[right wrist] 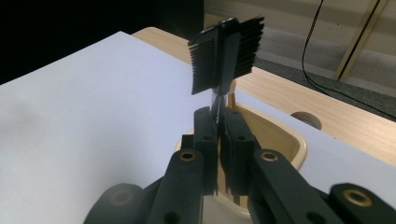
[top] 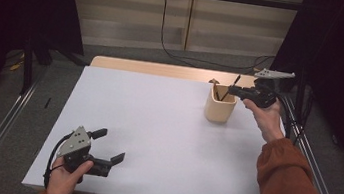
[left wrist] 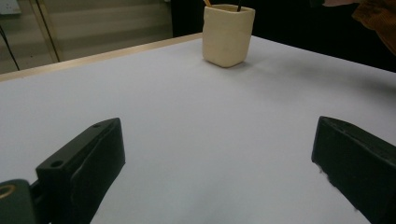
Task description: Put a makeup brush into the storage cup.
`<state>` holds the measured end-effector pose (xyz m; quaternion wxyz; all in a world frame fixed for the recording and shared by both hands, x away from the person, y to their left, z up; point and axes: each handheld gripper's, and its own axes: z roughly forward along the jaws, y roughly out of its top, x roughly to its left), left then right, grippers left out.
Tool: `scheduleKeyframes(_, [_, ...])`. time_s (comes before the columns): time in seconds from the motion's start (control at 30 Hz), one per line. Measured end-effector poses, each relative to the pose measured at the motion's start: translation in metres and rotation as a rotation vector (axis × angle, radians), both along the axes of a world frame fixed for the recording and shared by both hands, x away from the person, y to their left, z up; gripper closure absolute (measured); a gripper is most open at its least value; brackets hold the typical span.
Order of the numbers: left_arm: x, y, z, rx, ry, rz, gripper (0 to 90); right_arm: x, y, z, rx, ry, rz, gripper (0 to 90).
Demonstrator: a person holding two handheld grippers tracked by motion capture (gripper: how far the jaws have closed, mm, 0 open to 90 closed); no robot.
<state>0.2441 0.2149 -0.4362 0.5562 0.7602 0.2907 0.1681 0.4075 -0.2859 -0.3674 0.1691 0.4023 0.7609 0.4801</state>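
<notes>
- High view: the left hand-held gripper (top: 109,145) sits low over the near left part of the white bench (top: 156,125), held in the person's left hand (top: 66,178), its two black jaws spread wide with nothing between them
- High view: the right hand-held gripper (top: 233,89) is raised at the far right, just above the cream cup (top: 219,107), held by the person's right hand (top: 267,117) in a rust-orange sleeve (top: 289,188); a thin black stick slants up from its jaws, and the cup stands directly below and just ahead of the jaw tips
- Left gripper view: the left hand-held gripper (left wrist: 219,154) shows both jaws far apart over bare white bench (left wrist: 187,116); the cream cup (left wrist: 227,35) stands well ahead of it near the far edge, with thin dark and tan sticks poking out of its top
- Right gripper view: the right hand-held gripper (right wrist: 218,123) has its jaws pressed together on the thin handle of a black comb (right wrist: 227,53), whose toothed head stands upright above the jaw tips; the cream cup (right wrist: 285,140) lies open right under the jaws, and a wooden strip of the bench runs beyond it
</notes>
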Motion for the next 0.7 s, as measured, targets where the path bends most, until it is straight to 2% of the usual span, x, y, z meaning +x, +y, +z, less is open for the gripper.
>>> scheduleKeyframes(0.43, [0.000, 0.000, -0.001, 0.001, 0.002, -0.001, 2.6, 0.000, 0.001, -0.012, 0.013, 0.016, 0.000, 85.7])
scheduleKeyframes(0.7, [0.000, 0.000, -0.001, 0.004, 0.007, 0.001, 2.6, 0.001, 0.003, -0.014, 0.016, 0.018, 0.004, 85.6])
